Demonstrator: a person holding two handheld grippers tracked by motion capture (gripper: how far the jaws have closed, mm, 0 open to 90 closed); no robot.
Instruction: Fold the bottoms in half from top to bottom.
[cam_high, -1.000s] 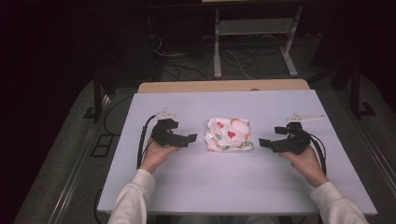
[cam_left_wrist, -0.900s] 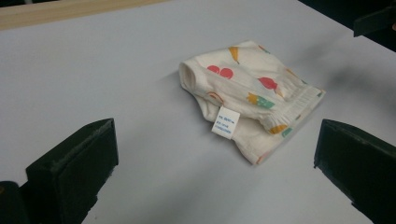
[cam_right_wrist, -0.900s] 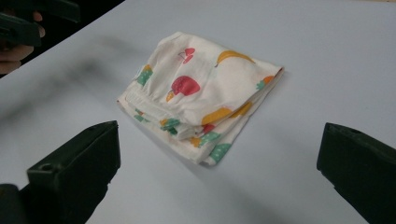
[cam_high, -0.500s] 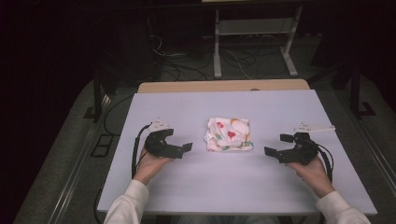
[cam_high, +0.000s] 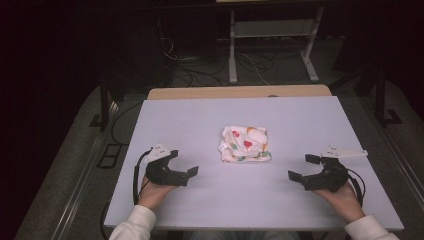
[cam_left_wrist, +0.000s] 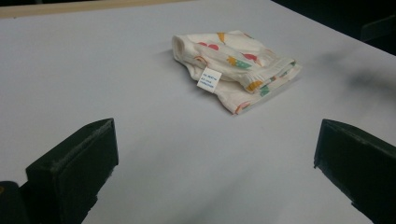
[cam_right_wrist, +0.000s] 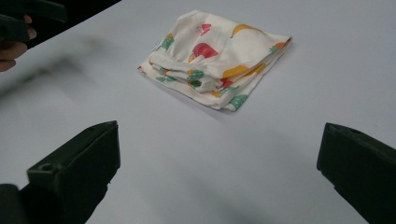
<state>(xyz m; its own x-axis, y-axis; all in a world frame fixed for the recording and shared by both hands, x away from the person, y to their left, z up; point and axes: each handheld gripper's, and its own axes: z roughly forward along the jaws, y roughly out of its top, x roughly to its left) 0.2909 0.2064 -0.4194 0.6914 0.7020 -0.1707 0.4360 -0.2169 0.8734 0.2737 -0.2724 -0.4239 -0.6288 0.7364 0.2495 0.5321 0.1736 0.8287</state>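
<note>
A: Cloth (cam_high: 246, 144), folded into a small square, is seen lying flat near the middle of the counter (cam_high: 200, 120), between the two grippers and a little beyond them. How is it expected to handle?

B: It can be judged light and soft, with no stiffness. Several layers are stacked, so a pinch of the top layer alone would likely let the rest unfold. Breakage is not to be feared; slipping of thin fabric from hard fingers is.

A: Where should hold be taken?

B: The thicker gathered edge, seen in the left gripper view beside the white label (cam_left_wrist: 208, 80), offers the most bulk to be pinched. In the right gripper view the layered edge facing the camera (cam_right_wrist: 196, 84) could be taken likewise, all layers together.

A: And the fingers?

B: Both pairs are spread wide with nothing held. The left gripper (cam_high: 181, 165) and the right gripper (cam_high: 306, 167) are held low over the counter, well apart from the cloth, each aimed toward it.
</note>
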